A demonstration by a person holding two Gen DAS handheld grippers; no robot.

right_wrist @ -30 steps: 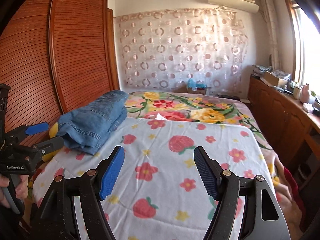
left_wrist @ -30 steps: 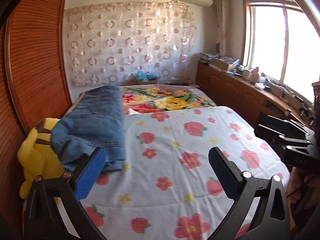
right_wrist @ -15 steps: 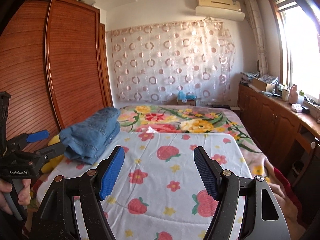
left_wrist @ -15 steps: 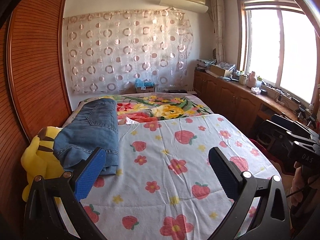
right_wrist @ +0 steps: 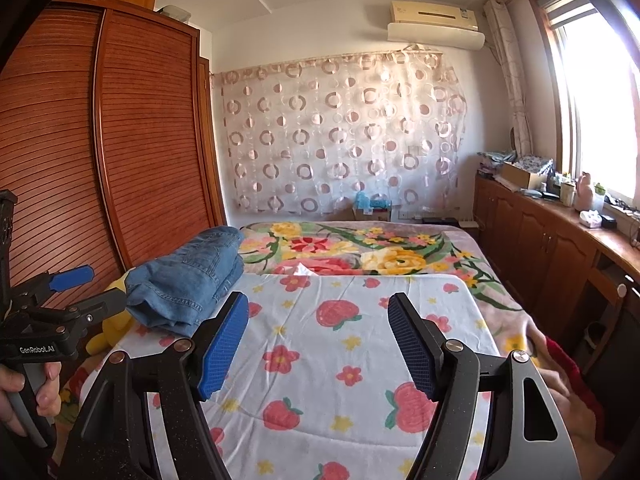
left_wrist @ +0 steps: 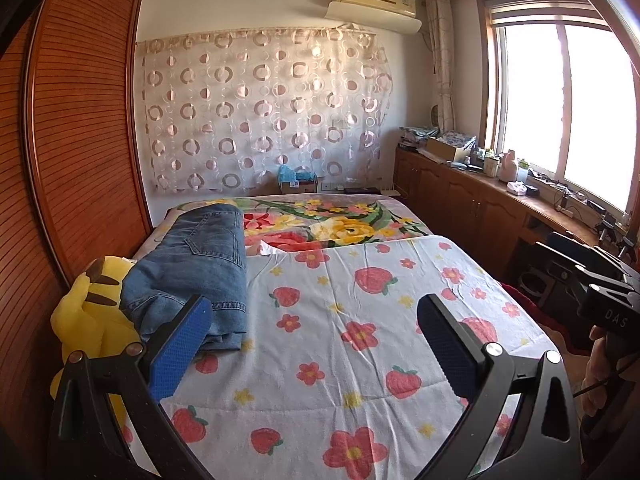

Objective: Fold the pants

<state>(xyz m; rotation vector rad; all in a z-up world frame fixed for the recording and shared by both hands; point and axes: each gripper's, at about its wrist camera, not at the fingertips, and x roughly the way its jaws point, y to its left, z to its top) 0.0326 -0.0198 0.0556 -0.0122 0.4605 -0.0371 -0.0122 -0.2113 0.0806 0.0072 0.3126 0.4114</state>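
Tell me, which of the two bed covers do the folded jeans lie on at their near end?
The white strawberry cover. The jeans' near end rests on it, while the other, a big-flower blanket, lies farther back toward the curtain.

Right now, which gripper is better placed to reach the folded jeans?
Left. The left gripper is open with the folded jeans just past its left finger; the right gripper faces bare strawberry sheet.

"GenRobot.AI" on left gripper (right_wrist: pixel 76 292) body; "DAS" (white) on right gripper (left_wrist: pixel 576 256).
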